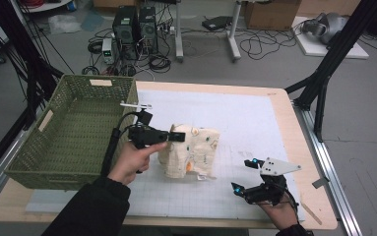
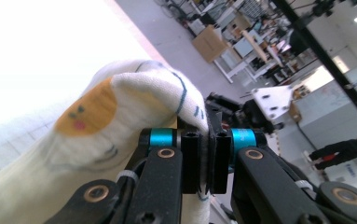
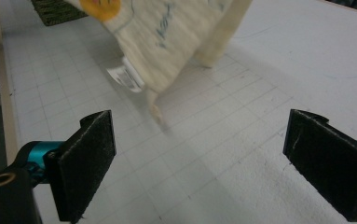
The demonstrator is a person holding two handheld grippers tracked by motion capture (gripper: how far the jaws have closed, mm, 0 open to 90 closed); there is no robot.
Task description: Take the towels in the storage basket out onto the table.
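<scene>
My right gripper [image 1: 241, 175] near table's front edge, jaws spread wide, nothing between. Farther in, my left gripper [image 1: 177, 136] pinching cream printed garment [image 1: 192, 151], lifted over white mat [image 1: 255, 123]. Green basket [image 1: 53, 147] beyond, left.

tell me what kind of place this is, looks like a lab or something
Most likely a robotics or research lab rather than a home. Computer towers stand on the bare floor amid loose cables, cardboard boxes sit at the back, and the table carries a gridded work mat.
</scene>
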